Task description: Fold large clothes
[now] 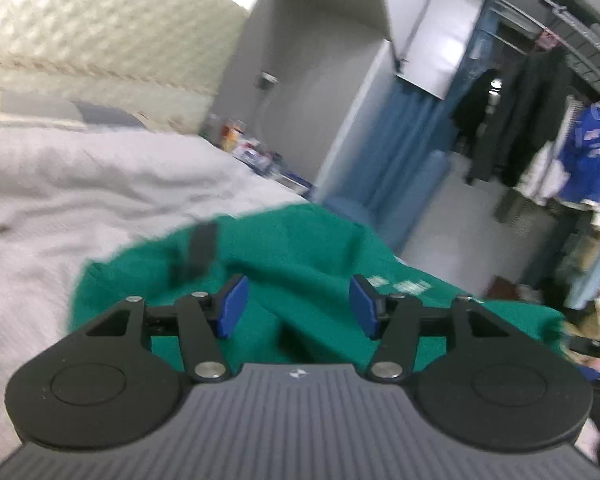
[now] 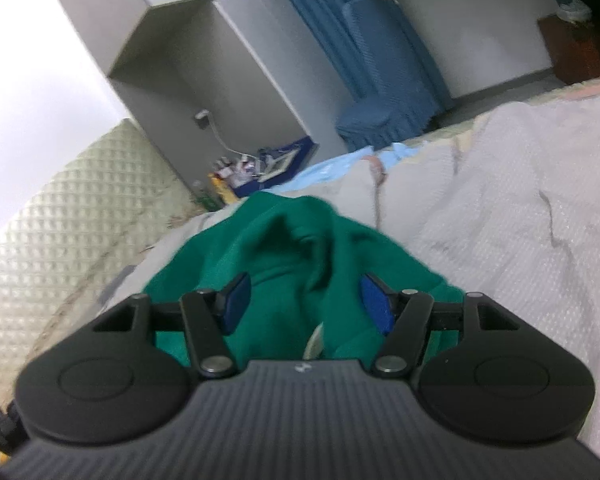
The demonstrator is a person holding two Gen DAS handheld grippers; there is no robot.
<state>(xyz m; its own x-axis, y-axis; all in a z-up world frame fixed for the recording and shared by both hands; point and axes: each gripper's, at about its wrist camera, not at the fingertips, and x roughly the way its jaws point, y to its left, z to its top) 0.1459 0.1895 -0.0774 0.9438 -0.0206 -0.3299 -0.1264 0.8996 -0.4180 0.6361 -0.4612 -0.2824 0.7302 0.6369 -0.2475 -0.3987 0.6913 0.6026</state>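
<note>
A green garment [image 1: 300, 256] lies crumpled on a grey bedspread [image 1: 80, 200], with pale print near its right side and a dark strip at its far left edge. My left gripper [image 1: 298, 306] hovers over it, open, blue pads apart with only loose cloth below them. In the right wrist view the same green garment [image 2: 292, 240] bunches up in folds on the bedspread [image 2: 520, 240]. My right gripper [image 2: 306, 306] is open above it, and no cloth is pinched between its pads. A pale label shows close to the gripper body.
A quilted cream headboard [image 1: 80, 32] backs the bed. A cluttered bedside shelf [image 1: 252, 148] and a blue curtain [image 1: 388, 152] stand beyond the bed. Clothes hang on a rack [image 1: 560, 128] at the right. A light-blue cloth [image 2: 340, 164] lies at the bed's far edge.
</note>
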